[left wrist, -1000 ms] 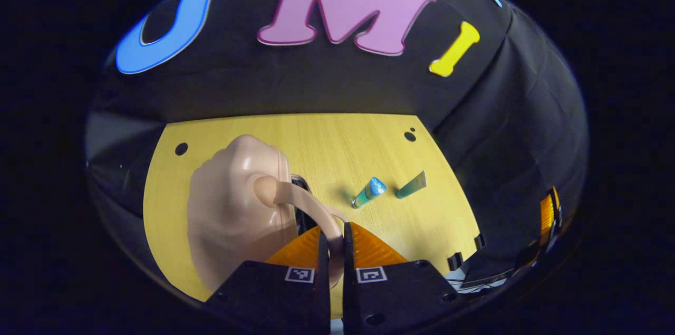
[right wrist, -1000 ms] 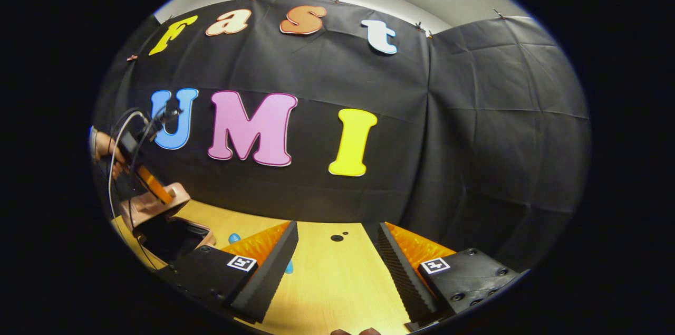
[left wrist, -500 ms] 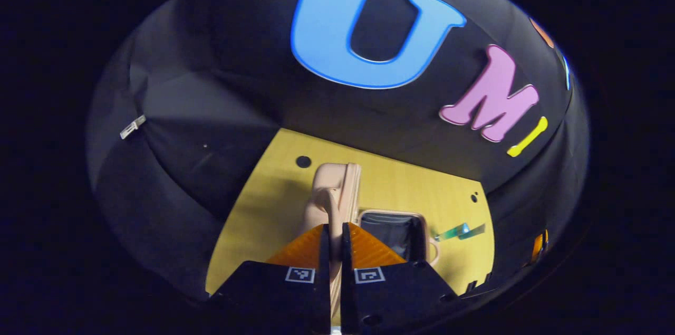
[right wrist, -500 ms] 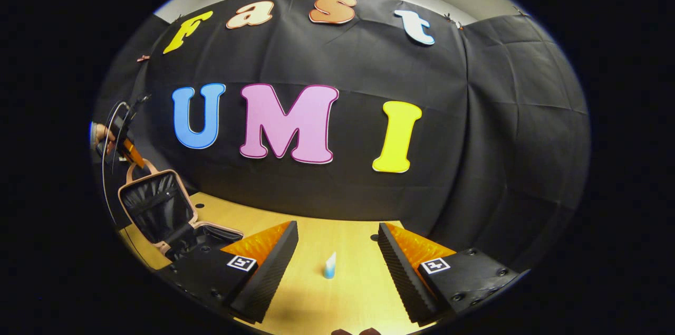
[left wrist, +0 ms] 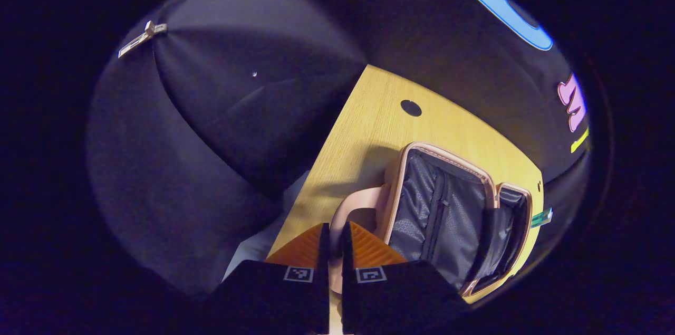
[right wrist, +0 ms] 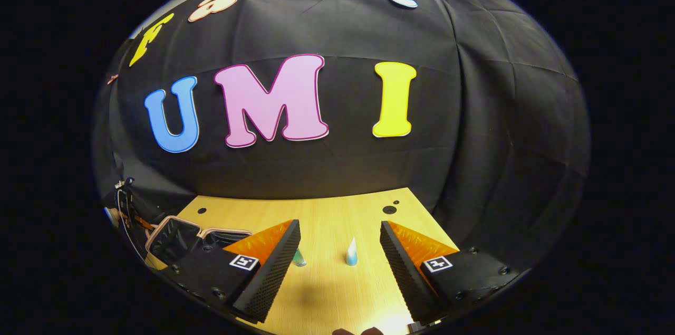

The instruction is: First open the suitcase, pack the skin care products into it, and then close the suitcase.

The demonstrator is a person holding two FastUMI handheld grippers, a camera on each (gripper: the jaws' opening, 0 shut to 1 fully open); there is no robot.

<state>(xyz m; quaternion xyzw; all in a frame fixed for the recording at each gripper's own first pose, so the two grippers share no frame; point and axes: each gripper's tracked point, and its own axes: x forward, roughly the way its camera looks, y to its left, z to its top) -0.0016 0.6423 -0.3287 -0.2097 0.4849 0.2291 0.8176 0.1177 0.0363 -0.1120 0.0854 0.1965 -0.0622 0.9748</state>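
Left tool (left wrist: 332,242): fingers pressed together on the suitcase handle (left wrist: 354,207), as a second ago.
Suitcase (left wrist: 453,213): lid swung from nearly upright half a second ago to lying flat on the worktop (left wrist: 369,129); both dark-lined halves now face up, at the left end of the worktop.
Meaning: opening looks finished; I judge the handle can be let go and packing begin.
Skin care products: a blue-and-white tube (right wrist: 352,252) stands between the right tool's fingers, farther off; a teal one (right wrist: 299,258) beside it.
Right tool (right wrist: 337,261): fingers wide apart, holding nothing, now tipped down toward the tubes.
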